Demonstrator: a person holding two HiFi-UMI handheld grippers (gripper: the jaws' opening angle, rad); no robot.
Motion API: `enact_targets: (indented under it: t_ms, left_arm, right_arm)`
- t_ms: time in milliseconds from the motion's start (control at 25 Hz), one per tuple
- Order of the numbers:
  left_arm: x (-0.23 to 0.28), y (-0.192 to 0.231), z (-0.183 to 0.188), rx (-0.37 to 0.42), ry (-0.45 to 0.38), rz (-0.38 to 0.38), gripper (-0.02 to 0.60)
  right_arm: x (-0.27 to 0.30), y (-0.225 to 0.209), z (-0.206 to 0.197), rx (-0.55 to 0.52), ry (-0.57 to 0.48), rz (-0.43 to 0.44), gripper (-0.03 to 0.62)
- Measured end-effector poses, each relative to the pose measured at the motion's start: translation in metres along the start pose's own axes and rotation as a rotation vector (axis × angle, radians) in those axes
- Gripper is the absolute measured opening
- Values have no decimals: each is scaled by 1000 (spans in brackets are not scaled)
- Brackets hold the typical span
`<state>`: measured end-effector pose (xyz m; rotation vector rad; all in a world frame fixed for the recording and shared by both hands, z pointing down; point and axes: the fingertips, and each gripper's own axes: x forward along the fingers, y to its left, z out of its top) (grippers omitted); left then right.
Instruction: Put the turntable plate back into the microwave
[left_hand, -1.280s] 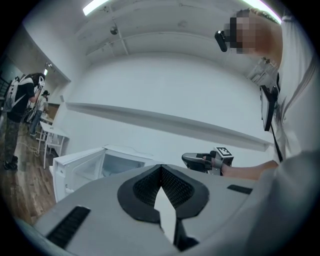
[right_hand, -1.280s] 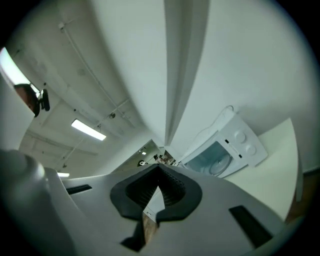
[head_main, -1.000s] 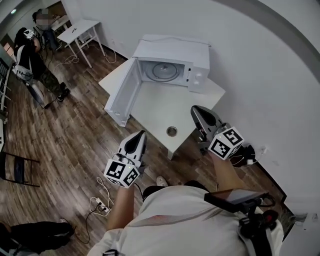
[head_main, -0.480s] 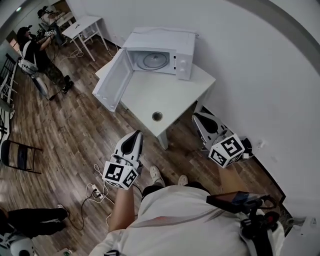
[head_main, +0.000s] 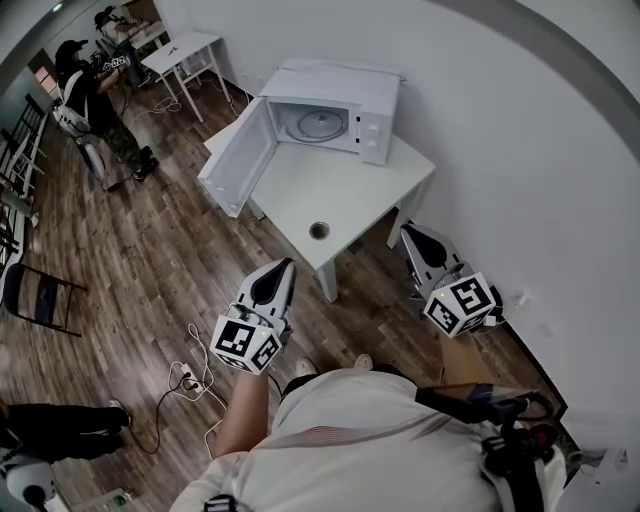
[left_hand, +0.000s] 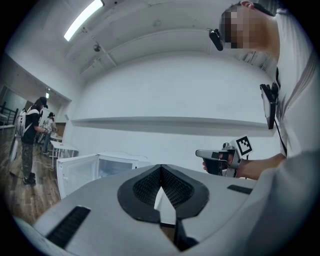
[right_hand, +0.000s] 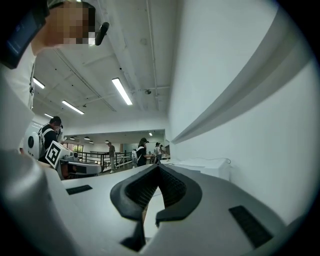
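The white microwave (head_main: 335, 105) stands at the far end of a white table (head_main: 350, 195), its door (head_main: 236, 160) swung wide open to the left. The glass turntable plate (head_main: 322, 123) lies flat inside the cavity. Both grippers hover over the floor, short of the table's near edge and pointing level toward it. My left gripper (head_main: 284, 266) is shut and empty, its pads meeting at the tip (left_hand: 161, 167). My right gripper (head_main: 410, 232) is also shut with nothing in it (right_hand: 159, 167). The microwave (left_hand: 102, 167) also shows in the left gripper view.
A small round metal piece (head_main: 319, 230) lies near the table's front edge. The white wall runs close along the right. Far left stand people (head_main: 95, 85), another white table (head_main: 190, 52) and a black chair (head_main: 40, 300). A power strip with cables (head_main: 190, 383) lies by my feet.
Both grippers have drawn back from the table: they were by its near edge, now they are over the floor. Both stay shut and empty.
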<state>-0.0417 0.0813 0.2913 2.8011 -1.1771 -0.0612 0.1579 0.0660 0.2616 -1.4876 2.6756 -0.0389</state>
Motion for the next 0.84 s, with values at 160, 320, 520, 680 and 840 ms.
enact_targets:
  t_ms: [160, 320, 520, 680, 840]
  left_arm:
    - [-6, 14, 12, 16, -8, -4, 11]
    - [-10, 25, 14, 24, -14, -11, 11]
    - [-10, 29, 19, 25, -26, -29, 11]
    - [-10, 29, 19, 24, -26, -35, 11]
    - [-14, 32, 20, 24, -36, -33, 11]
  right_arm:
    - [12, 11, 6, -7, -11, -8, 5]
    - [24, 23, 8, -9, -16, 0, 5]
    - [28, 29, 10, -25, -8, -8, 5]
    - [28, 27, 12, -35, -7, -22, 5]
    - [29, 28, 12, -35, -5, -31, 5]
